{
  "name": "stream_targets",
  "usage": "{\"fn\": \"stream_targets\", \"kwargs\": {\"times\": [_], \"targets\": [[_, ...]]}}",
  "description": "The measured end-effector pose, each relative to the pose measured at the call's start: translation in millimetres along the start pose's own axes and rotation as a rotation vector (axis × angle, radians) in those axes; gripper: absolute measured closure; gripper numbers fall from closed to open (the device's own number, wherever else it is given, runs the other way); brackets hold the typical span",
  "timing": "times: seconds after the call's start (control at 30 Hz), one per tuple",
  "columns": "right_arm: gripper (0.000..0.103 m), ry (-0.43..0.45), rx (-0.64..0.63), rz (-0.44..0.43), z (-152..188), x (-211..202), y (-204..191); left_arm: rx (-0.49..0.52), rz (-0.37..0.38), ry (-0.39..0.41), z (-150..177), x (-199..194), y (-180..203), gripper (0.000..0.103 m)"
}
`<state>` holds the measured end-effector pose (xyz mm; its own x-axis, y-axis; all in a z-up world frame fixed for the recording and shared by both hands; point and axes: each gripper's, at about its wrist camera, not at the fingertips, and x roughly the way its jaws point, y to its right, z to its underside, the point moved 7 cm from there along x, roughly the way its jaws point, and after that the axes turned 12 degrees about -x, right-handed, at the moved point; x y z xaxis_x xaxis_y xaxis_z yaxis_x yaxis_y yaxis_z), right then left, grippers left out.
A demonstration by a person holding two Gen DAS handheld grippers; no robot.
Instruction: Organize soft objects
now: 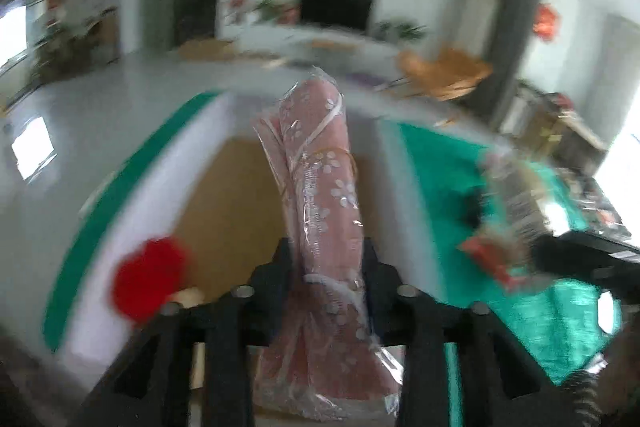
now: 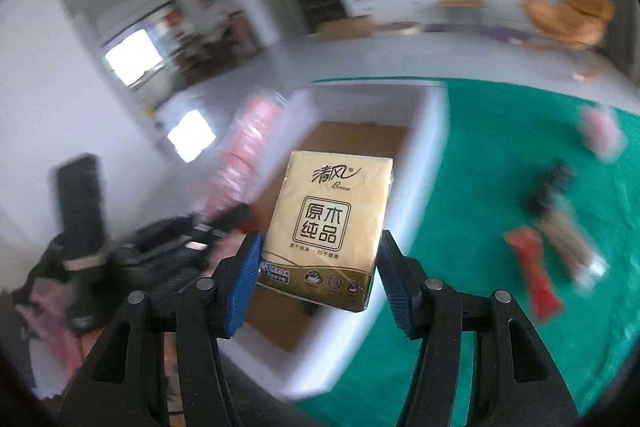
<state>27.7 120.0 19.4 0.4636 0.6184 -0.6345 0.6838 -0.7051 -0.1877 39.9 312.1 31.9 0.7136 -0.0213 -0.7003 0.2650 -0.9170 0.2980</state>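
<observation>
Your right tongs (image 2: pixel 320 267) grip a yellow tissue pack (image 2: pixel 330 227), printed "Breeze" and "原木纯品", between their blue pads, above the white box (image 2: pixel 432 131). Your left tongs (image 1: pixel 326 267) are clamped on a pink flowered roll in clear wrap (image 1: pixel 320 187), which stands up ahead of them over the same box on the green counter (image 2: pixel 500 155).

Left gripper (image 1: pixel 326 267) clamping pink towel (image 1: pixel 320 187) (plastic-wrapped), over box (image 1: pixel 192 163)
</observation>
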Motion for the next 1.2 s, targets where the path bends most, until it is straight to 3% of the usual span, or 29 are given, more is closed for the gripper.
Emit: {"fn": "stream_targets", "kwargs": {"times": [0.03,0.07,0.17,0.23,0.37,0.47,0.57,0.73,0.83,0.9,1.03,1.2], "targets": [[0.039,-0.008,-0.005,-0.031,-5,14,-13,-0.008,-0.067,-0.011,-1,7,-22,0.019],[0.035,-0.025,-0.009,-0.048,-7,27,-22,-0.022,-0.133,-0.027,0,15,-45,0.0],[0.031,-0.134,-0.014,-0.118,1,68,-42,-0.082,-0.223,-0.095,5,32,-86,0.0],[0.031,-0.154,0.003,-0.117,10,75,-42,-0.129,-0.239,-0.1,6,35,-98,0.0],[0.031,-0.116,-0.022,-0.005,27,60,-16,-0.193,-0.209,-0.039,0,28,-96,0.0],[0.031,-0.073,-0.008,0.146,40,45,29,-0.169,-0.116,-0.01,-2,27,-58,0.0],[0.031,-0.049,0.09,0.331,78,19,103,-0.094,0.003,-0.015,14,22,10,0.0],[0.031,-0.081,0.246,0.643,156,-27,206,0.152,0.258,-0.103,73,7,150,0.0],[0.031,-0.126,0.317,0.756,197,-52,252,0.245,0.367,-0.213,121,16,216,0.0],[0.031,-0.147,0.356,0.796,215,-62,277,0.273,0.373,-0.265,144,39,240,0.0],[0.031,-0.169,0.388,0.857,236,-79,311,0.274,0.272,-0.314,173,103,255,0.0],[0.031,-0.174,0.404,0.878,247,-85,333,0.276,0.144,-0.26,169,154,246,0.0]]}}
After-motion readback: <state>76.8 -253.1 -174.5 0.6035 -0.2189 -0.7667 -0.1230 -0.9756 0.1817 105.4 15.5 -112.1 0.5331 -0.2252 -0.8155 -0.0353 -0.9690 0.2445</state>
